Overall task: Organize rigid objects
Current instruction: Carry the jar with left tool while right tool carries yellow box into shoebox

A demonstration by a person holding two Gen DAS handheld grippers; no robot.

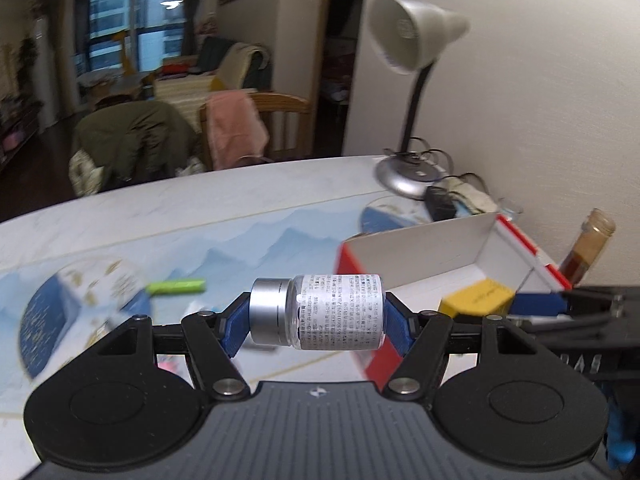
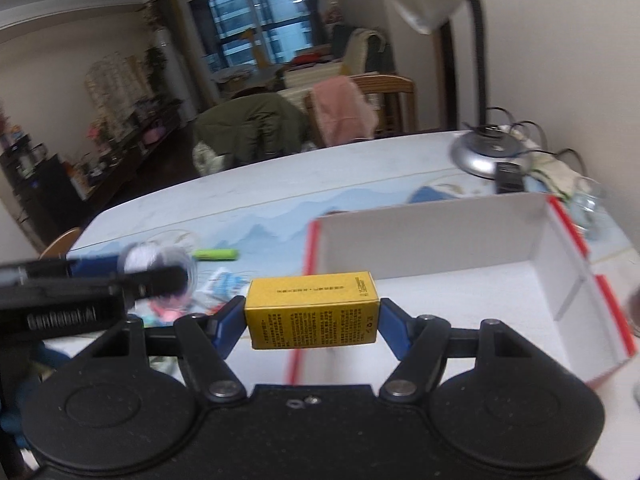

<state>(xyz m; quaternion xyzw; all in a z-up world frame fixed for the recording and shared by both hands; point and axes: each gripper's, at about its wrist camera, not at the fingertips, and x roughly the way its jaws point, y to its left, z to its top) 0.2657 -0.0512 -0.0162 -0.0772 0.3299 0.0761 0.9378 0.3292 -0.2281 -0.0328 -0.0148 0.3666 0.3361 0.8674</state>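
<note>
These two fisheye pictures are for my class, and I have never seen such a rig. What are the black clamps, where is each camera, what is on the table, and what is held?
Each black clamp is a hand-held two-finger gripper, one per hand, with a camera looking along its fingers. The left gripper is shut on a small bottle with a silver cap, held sideways. The right gripper is shut on a yellow box. Each view also catches the other gripper at its edge. On the table stand an open white carton with red edges, a desk lamp, and a green marker.
</note>
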